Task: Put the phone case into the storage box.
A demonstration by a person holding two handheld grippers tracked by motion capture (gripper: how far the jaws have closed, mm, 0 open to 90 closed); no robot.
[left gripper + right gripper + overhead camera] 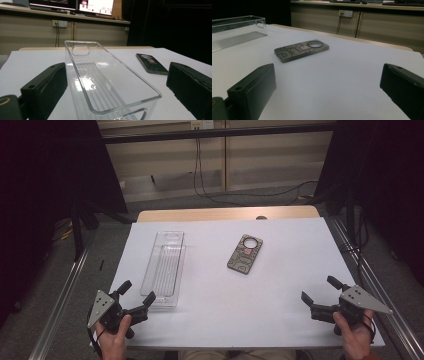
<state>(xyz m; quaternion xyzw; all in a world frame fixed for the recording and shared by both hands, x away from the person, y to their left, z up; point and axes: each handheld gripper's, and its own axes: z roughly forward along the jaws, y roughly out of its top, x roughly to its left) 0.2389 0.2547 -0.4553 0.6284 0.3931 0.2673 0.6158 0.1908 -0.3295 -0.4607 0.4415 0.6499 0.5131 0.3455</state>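
Left gripper (136,296), near left edge of white table (280,320): jaws spread wide, nothing pinched, near end of clear plastic tray (165,265) between the jaws in the left gripper view, pads apart from its walls. Held by left hand (114,336) from below, jaws pointing forward and slightly rightward along the tray. Right gripper (320,290), near right front corner: jaws likewise spread wide, empty, aimed leftward and forward toward phone case (245,254). Gripped by right hand (356,336), grey plate on top. Phone case flat at mid-table, well apart from both grippers, right of the tray.
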